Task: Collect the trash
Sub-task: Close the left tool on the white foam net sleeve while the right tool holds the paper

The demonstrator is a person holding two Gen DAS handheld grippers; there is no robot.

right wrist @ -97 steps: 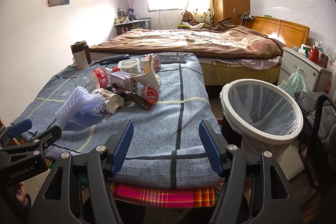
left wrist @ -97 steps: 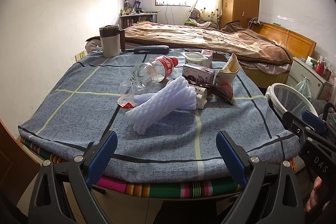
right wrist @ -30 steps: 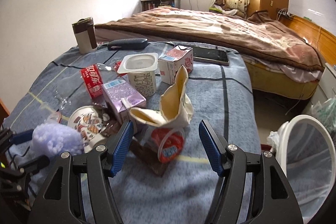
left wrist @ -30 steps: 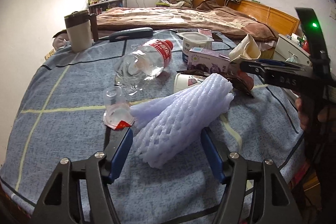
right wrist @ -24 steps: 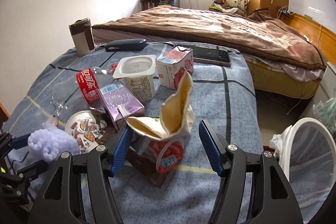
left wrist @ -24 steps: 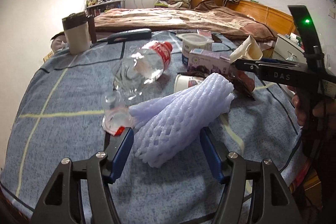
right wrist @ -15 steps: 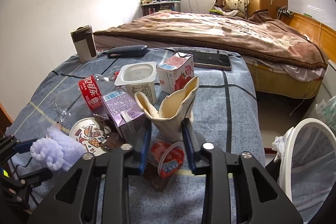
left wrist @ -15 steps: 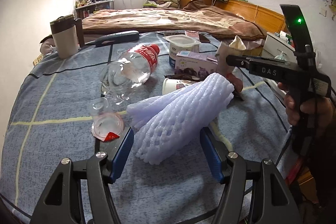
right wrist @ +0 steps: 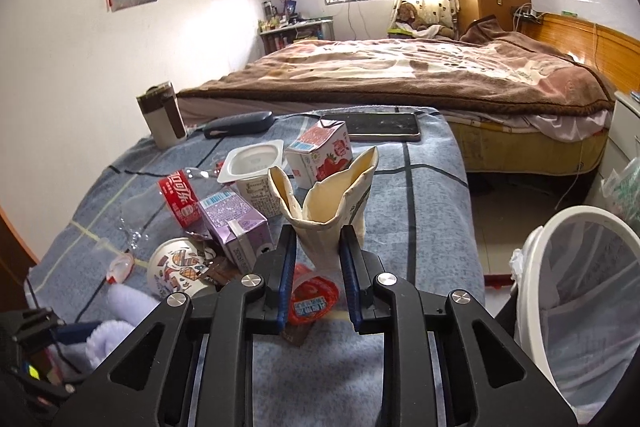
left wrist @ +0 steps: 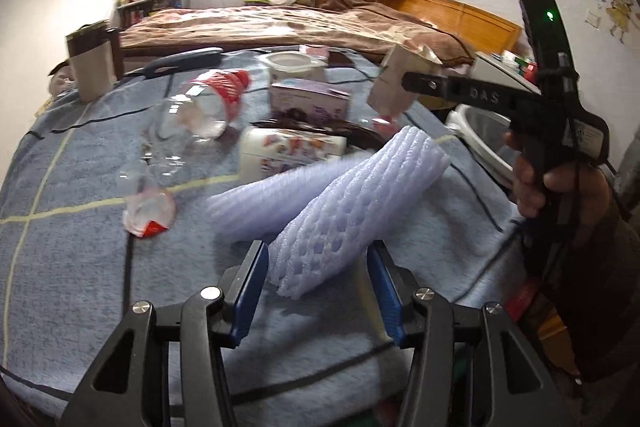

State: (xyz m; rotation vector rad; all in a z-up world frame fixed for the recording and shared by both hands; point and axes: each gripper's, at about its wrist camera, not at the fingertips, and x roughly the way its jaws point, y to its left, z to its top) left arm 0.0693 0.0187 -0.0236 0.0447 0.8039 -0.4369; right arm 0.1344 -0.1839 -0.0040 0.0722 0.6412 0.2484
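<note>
A pale purple foam net sleeve (left wrist: pixel 344 211) lies on the blue checked cloth (left wrist: pixel 80 267). My left gripper (left wrist: pixel 318 267) is closing on its near end, and both blue pads touch its sides. A crumpled beige paper bag (right wrist: pixel 332 203) stands upright between the pads of my right gripper (right wrist: pixel 318 239), whose jaws are still closing and pinch its lower part. In the left wrist view the right gripper (left wrist: pixel 404 81) holds that bag (left wrist: pixel 394 79) above the other litter, with a hand (left wrist: pixel 560 187) on its handle. The foam sleeve (right wrist: pixel 116 311) shows at the lower left of the right wrist view.
A white-rimmed bin (right wrist: pixel 536 267) with a mesh liner stands off the table's right edge. Left on the cloth are a crushed bottle (left wrist: pixel 200 107), purple carton (right wrist: pixel 236 223), paper cup (left wrist: pixel 292 151), yogurt tub (right wrist: pixel 252 163), strawberry carton (right wrist: pixel 320 151), red-lidded cup (right wrist: pixel 314 295), phone (right wrist: pixel 380 127) and thermos (right wrist: pixel 162 119).
My right gripper's jaws went from wide apart to pinched on the paper bag, which now stands upright and slightly raised. My left gripper's jaws narrowed onto the foam sleeve's end.
</note>
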